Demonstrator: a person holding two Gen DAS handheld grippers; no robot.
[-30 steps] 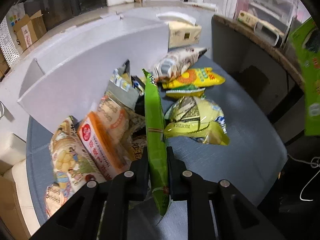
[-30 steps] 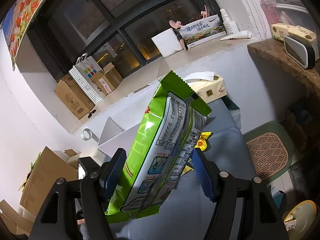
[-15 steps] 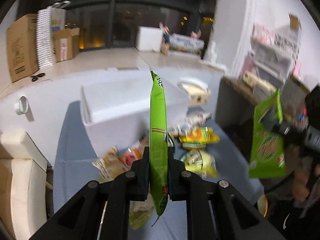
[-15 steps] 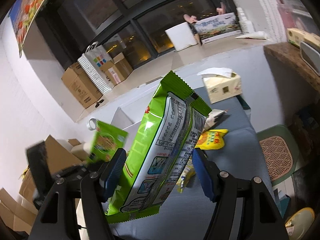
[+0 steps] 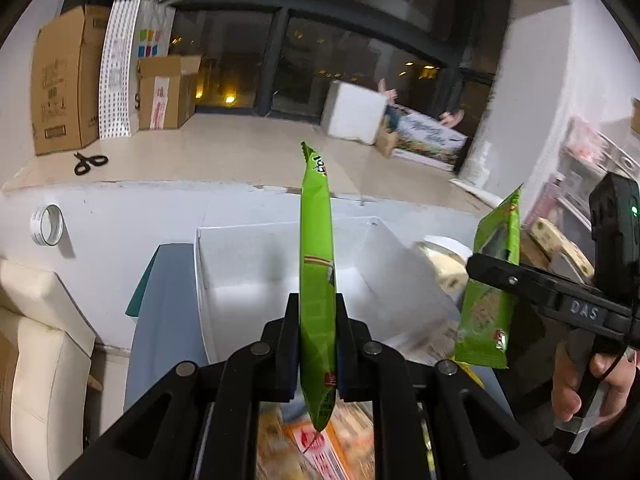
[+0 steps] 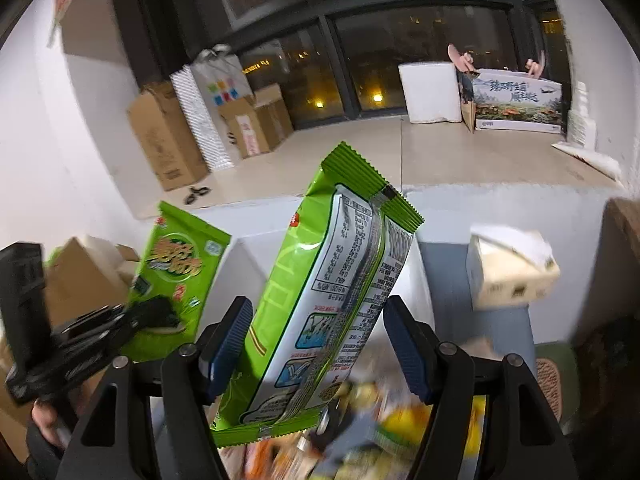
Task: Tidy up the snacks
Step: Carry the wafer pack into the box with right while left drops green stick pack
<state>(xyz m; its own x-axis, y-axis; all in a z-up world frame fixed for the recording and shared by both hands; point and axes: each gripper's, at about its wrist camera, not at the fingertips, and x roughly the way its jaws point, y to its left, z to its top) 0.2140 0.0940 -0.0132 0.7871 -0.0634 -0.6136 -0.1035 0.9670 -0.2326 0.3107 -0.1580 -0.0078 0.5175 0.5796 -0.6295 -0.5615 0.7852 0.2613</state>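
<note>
My left gripper (image 5: 317,334) is shut on a green snack bag (image 5: 317,280), held edge-on and upright in the air in front of the empty white box (image 5: 256,256). My right gripper (image 6: 318,342) is shut on a second green snack bag (image 6: 336,304), its printed back facing the camera. The right gripper with its bag (image 5: 490,296) shows at the right of the left wrist view. The left gripper's bag (image 6: 176,276) shows at the left of the right wrist view. Blurred snack bags (image 6: 360,432) lie on the table below.
A tissue box (image 6: 512,272) stands on the blue table (image 5: 160,320) right of the white box. A tape roll (image 5: 48,225) sits on the white ledge. Scissors (image 5: 90,162) and cardboard boxes (image 5: 68,80) are on the floor behind. A cream seat (image 5: 36,360) is at left.
Both grippers have lifted their green bags up from the snack pile and now face the white box; the left one rose from table level, and the two have come closer together.
</note>
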